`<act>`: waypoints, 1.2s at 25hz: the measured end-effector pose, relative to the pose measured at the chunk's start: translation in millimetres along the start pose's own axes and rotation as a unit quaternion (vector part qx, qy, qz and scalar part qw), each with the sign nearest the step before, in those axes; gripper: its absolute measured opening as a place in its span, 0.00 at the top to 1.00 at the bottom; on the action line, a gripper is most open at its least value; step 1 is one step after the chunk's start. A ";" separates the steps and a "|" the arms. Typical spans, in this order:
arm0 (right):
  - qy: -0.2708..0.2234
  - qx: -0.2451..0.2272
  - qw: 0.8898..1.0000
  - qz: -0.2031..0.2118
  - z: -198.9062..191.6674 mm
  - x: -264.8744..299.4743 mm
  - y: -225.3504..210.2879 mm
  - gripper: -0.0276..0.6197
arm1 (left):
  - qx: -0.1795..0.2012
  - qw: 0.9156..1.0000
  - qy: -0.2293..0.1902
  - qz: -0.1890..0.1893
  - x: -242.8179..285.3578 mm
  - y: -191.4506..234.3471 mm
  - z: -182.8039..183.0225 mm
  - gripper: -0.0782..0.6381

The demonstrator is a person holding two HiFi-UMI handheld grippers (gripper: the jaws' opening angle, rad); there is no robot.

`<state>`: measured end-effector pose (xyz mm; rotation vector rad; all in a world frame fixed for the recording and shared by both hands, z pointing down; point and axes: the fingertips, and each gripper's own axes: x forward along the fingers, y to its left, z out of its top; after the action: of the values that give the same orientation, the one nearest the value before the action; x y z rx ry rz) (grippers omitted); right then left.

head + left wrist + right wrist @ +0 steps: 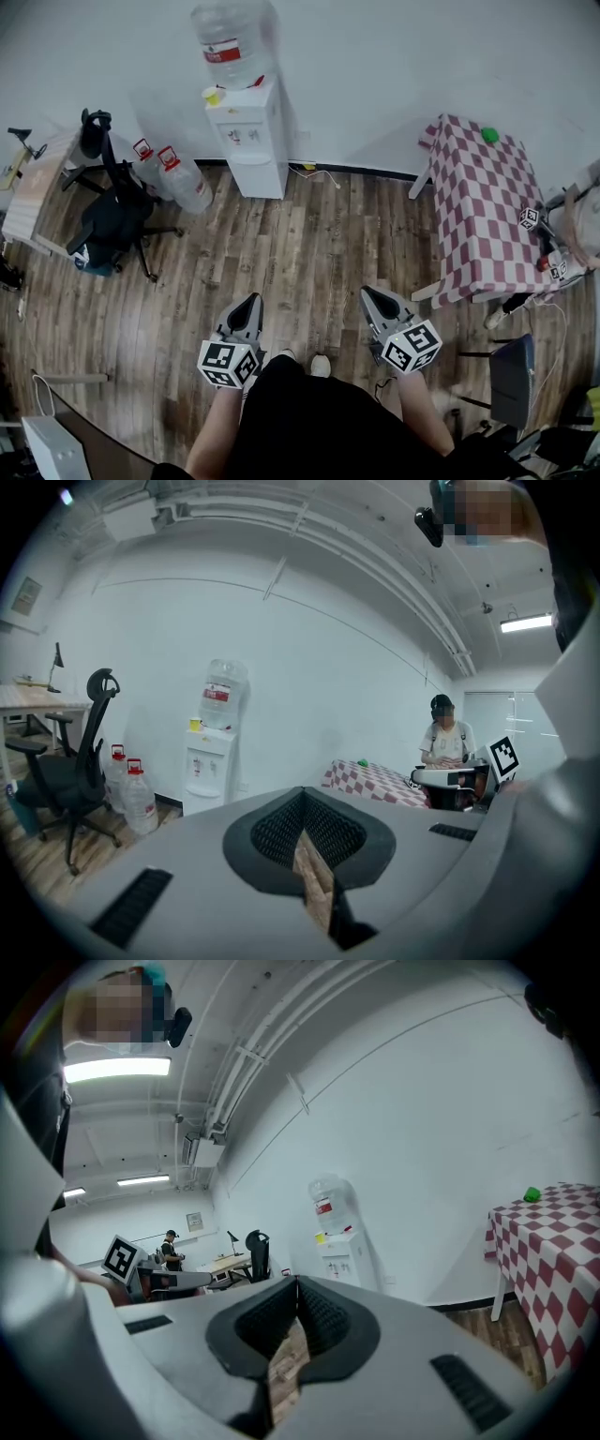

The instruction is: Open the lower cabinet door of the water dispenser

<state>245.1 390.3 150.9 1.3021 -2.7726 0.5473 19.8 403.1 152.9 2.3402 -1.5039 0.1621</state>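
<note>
The white water dispenser [251, 131] stands against the far wall with a large bottle on top; its lower cabinet door [262, 176] is closed. It also shows far off in the left gripper view [208, 766] and the right gripper view [344, 1251]. My left gripper [251, 302] and right gripper [369, 294] are held side by side close to my body, well short of the dispenser, both pointing toward it. Both are shut with nothing between the jaws.
A black office chair [112, 211] and two spare water bottles [173, 173] sit left of the dispenser. A table with a red checked cloth [483, 211] stands at the right, a green object [489, 135] on it. Another person [444, 742] stands beyond that table.
</note>
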 end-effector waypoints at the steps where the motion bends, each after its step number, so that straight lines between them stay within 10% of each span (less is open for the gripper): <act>1: 0.001 0.000 1.000 0.002 -0.6 -0.3 -1.5 0.92 | -0.001 1.000 0.002 0.002 -0.5 -1.5 -3.2 0.87; 18: 0.018 0.002 1.000 0.001 -4.8 16.5 -19.0 0.92 | -0.013 1.000 0.012 0.005 21.2 9.1 -12.1 0.87; 30: 0.027 -0.006 0.999 -0.018 18.4 114.3 -52.2 0.92 | -0.015 1.000 0.021 -0.013 102.8 91.9 19.0 0.87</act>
<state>212.3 269.0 169.1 1.3121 -2.6990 0.5549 -20.5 273.8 185.5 2.3171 -1.4468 0.1805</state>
